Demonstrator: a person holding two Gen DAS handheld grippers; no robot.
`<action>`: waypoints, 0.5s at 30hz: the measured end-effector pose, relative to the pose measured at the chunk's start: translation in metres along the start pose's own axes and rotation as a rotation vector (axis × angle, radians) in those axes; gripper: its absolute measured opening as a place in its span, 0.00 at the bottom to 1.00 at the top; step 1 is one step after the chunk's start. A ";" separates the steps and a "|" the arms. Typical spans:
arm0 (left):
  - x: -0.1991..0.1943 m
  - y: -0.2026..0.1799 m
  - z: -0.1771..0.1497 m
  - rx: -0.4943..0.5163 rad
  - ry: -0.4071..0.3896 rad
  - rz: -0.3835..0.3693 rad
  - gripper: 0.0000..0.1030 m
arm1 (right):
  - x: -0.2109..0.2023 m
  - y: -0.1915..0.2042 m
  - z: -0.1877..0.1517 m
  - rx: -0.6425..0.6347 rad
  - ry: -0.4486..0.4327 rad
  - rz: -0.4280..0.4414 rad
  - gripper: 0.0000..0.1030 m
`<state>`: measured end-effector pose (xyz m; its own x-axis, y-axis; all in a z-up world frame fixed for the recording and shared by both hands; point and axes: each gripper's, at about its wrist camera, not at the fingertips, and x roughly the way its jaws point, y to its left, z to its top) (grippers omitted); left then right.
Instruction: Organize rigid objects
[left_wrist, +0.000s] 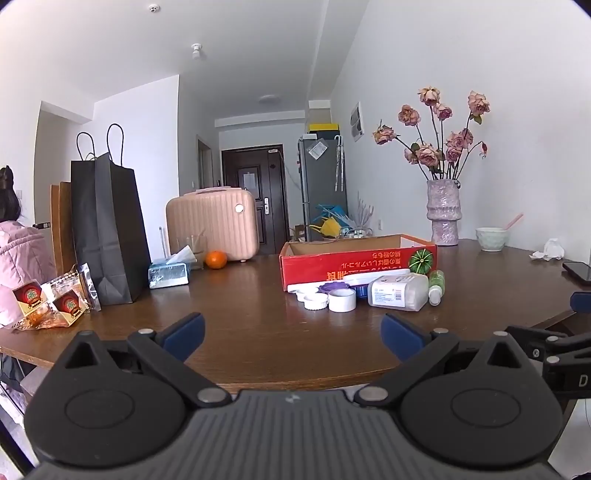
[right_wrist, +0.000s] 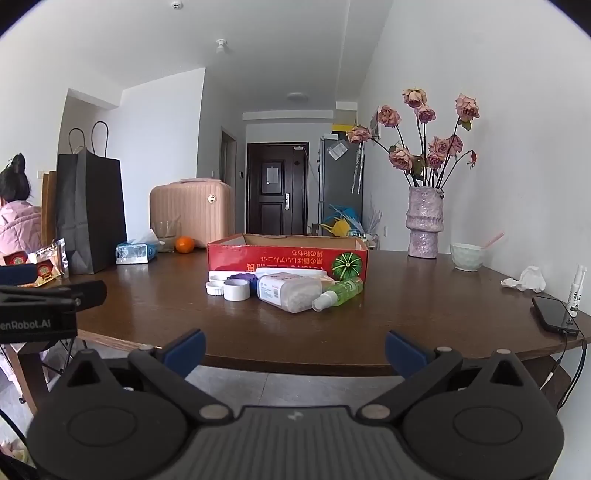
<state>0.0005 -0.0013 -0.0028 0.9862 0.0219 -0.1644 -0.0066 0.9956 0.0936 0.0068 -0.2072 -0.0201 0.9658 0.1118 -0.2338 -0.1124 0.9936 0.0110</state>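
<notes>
A red cardboard box (left_wrist: 354, 264) (right_wrist: 284, 258) with an open top stands on the brown table (left_wrist: 258, 325) (right_wrist: 369, 314). In front of it lies a small cluster: a clear plastic container with a white label (left_wrist: 397, 293) (right_wrist: 290, 291), a green spray bottle (left_wrist: 436, 286) (right_wrist: 338, 293), a white tape roll (left_wrist: 341, 299) (right_wrist: 236, 290), white lids (left_wrist: 314, 301) (right_wrist: 215, 287) and a purple item (left_wrist: 332, 286) (right_wrist: 242, 277). My left gripper (left_wrist: 291, 338) hangs open near the table's front edge, well short of the cluster. My right gripper (right_wrist: 294, 350) is open too, nothing between its fingers.
A black paper bag (left_wrist: 107, 225), tissue box (left_wrist: 170, 273), orange (left_wrist: 216, 259) and pink case (left_wrist: 212, 225) stand at the left. Snack packets (left_wrist: 51, 302) lie at the left edge. A vase of roses (right_wrist: 423, 225), bowl (right_wrist: 466, 254), phone (right_wrist: 554, 314) and a small white spray bottle (right_wrist: 576, 291) sit at the right. A person in pink (left_wrist: 18, 258) sits far left.
</notes>
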 end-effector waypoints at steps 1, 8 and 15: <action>0.000 0.000 0.000 -0.003 0.001 0.002 1.00 | 0.000 0.001 0.000 -0.003 0.001 0.002 1.00; 0.001 0.003 0.001 -0.007 -0.003 0.004 1.00 | 0.001 0.000 0.001 -0.001 0.002 0.000 1.00; 0.002 0.006 0.000 -0.007 0.010 0.007 1.00 | 0.002 -0.001 0.000 -0.002 0.008 0.001 1.00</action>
<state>0.0021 0.0048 -0.0028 0.9843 0.0301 -0.1736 -0.0149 0.9960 0.0879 0.0087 -0.2076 -0.0204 0.9638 0.1131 -0.2416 -0.1142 0.9934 0.0097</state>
